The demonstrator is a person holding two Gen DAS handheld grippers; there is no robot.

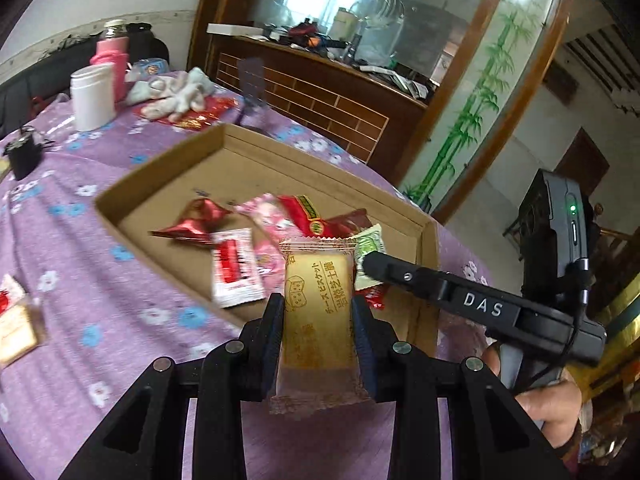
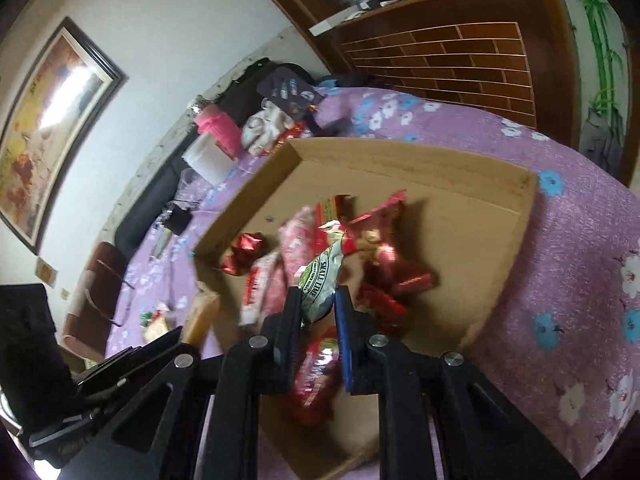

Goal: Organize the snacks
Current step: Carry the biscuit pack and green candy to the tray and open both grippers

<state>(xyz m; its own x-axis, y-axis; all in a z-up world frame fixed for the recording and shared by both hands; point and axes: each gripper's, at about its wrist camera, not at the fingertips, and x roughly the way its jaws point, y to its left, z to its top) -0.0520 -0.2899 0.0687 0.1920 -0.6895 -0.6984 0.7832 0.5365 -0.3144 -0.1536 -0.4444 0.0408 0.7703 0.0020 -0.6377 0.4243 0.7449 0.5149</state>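
Note:
In the left wrist view my left gripper (image 1: pixel 318 304) is shut on a yellow cheese biscuit packet (image 1: pixel 316 300), held upright over the near edge of a shallow cardboard tray (image 1: pixel 168 156). Several wrapped snacks lie in the tray, among them a red-and-white packet (image 1: pixel 234 266) and a red foil candy (image 1: pixel 196 222). The right gripper (image 1: pixel 370 259) reaches in from the right with a green-and-white packet (image 1: pixel 370 242) at its tip. In the right wrist view my right gripper (image 2: pixel 318 296) is shut on that green-and-white packet (image 2: pixel 322 280) above the tray (image 2: pixel 400 156) and its red snacks (image 2: pixel 384 256).
A purple flowered cloth (image 1: pixel 100 280) covers the table. A white jar (image 1: pixel 92 96), a pink bottle (image 1: pixel 114 60), crumpled cloths (image 1: pixel 176 94) and a small black object (image 1: pixel 24 154) stand at the far left. Loose snack packets (image 1: pixel 14 328) lie left of the tray. A wooden cabinet (image 1: pixel 320 92) stands behind.

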